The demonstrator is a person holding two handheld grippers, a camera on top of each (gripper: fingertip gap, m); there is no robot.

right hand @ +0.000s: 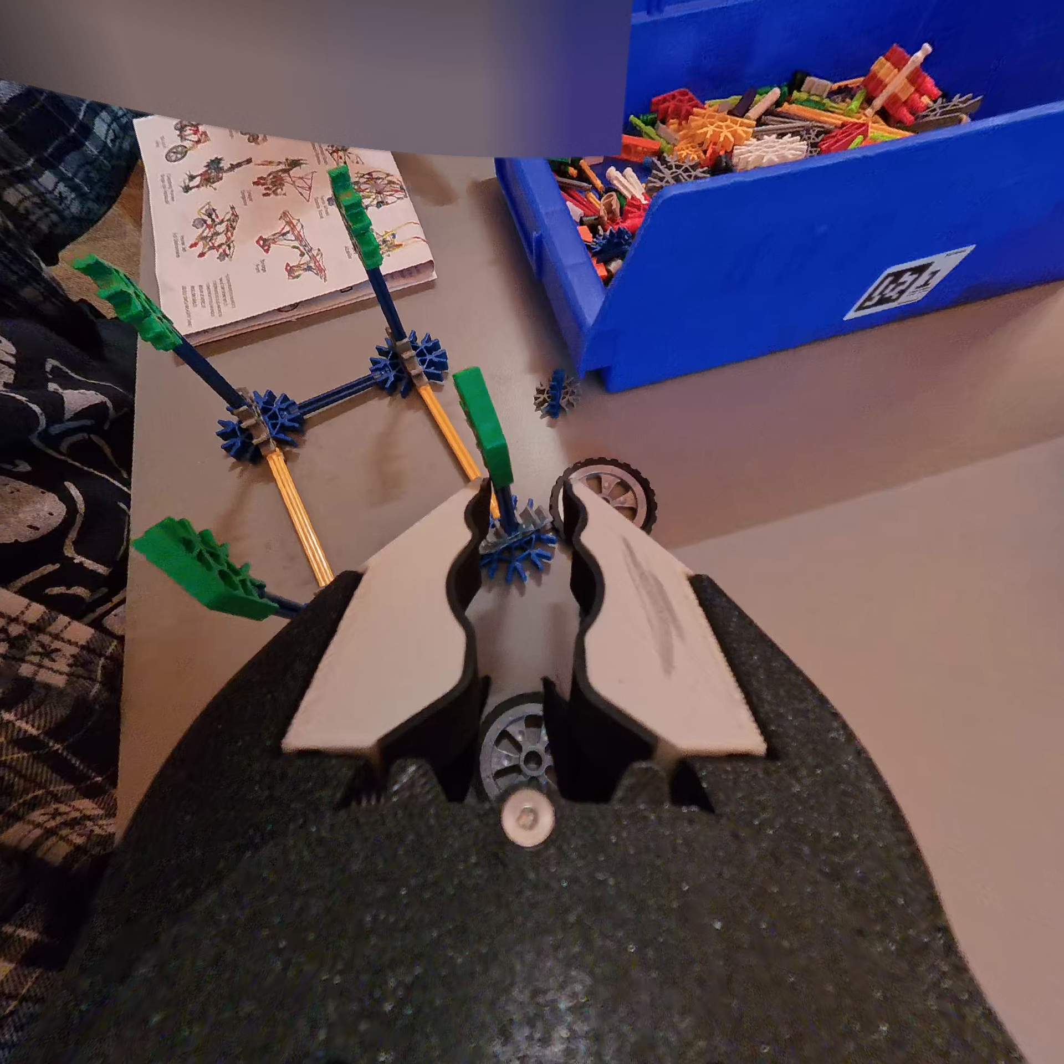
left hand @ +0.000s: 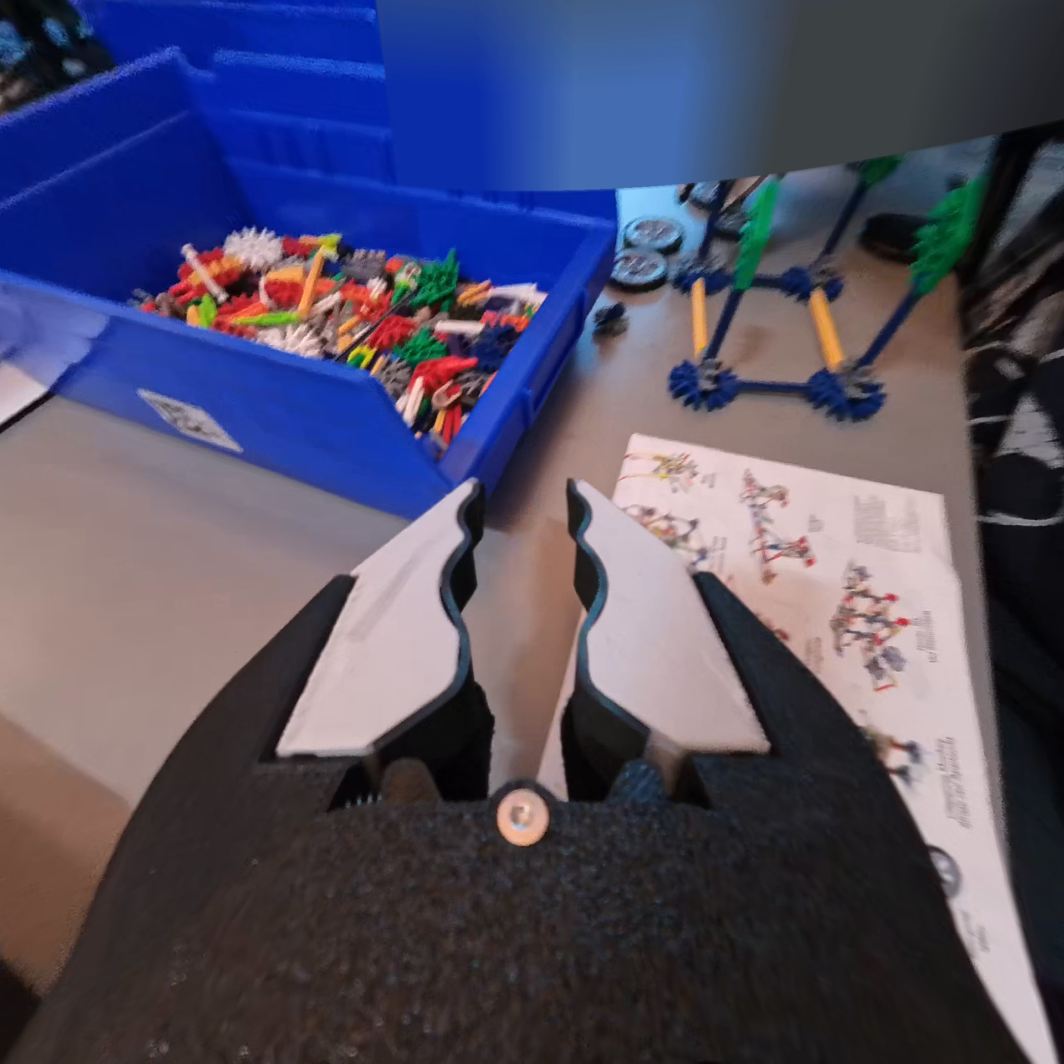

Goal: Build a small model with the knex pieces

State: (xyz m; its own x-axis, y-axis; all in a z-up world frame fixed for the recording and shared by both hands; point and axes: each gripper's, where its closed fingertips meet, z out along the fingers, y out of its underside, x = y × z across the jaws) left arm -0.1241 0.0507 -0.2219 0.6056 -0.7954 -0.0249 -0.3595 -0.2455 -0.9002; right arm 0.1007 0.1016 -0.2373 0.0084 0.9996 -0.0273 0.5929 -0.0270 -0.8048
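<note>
We see, at left, the left gripper hovering with jaws apart and empty over the grey table, between the blue bin of mixed pieces and the instruction booklet. At right, the right gripper, jaws likewise apart, straddles a blue connector of the rod frame (contact uncertain); one wheel lies just beyond its fingertips, another beneath its fingers.

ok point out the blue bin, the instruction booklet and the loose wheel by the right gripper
blue bin (right hand: 806,276), right wrist view, on its bare front wall
instruction booklet (right hand: 253,242), right wrist view, middle of the open page
loose wheel (right hand: 619,486), right wrist view, on its grey hub beyond the fingertips
</note>
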